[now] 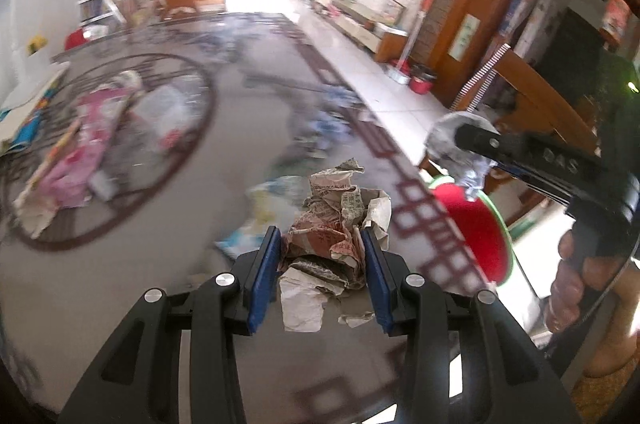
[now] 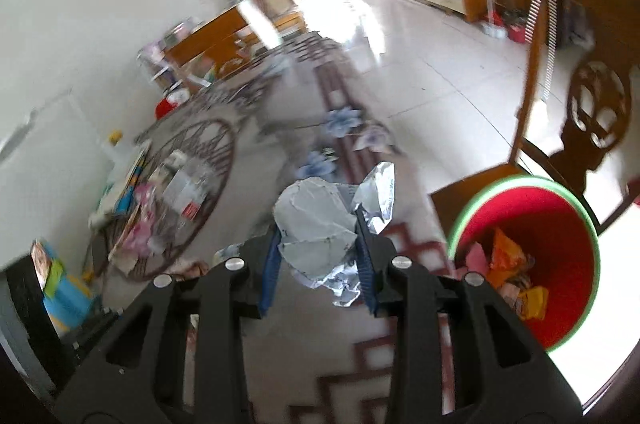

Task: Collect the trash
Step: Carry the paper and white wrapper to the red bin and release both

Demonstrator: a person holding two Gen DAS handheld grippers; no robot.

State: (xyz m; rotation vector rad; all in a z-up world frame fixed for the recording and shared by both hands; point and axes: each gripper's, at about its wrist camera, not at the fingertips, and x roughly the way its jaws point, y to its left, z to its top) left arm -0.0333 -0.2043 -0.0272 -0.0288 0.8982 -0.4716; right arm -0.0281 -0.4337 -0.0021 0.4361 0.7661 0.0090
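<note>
My left gripper [image 1: 320, 244] is shut on a crumpled newspaper wad [image 1: 340, 220], held above the patterned table. My right gripper [image 2: 318, 242] is shut on a crumpled silver foil wrapper [image 2: 320, 220]; it also shows in the left wrist view [image 1: 460, 140], held over the bin. The red bin with a green rim [image 2: 560, 224] stands on a wooden chair to the right of the right gripper and holds orange and pink wrappers. In the left wrist view the bin [image 1: 476, 228] lies to the right of the newspaper.
More trash, pink packaging [image 1: 92, 140] and clear plastic [image 1: 168, 108], lies on the table's round pattern at left. A carved wooden chair back [image 2: 592, 100] rises behind the bin. White tiled floor [image 2: 420, 56] lies beyond the table edge.
</note>
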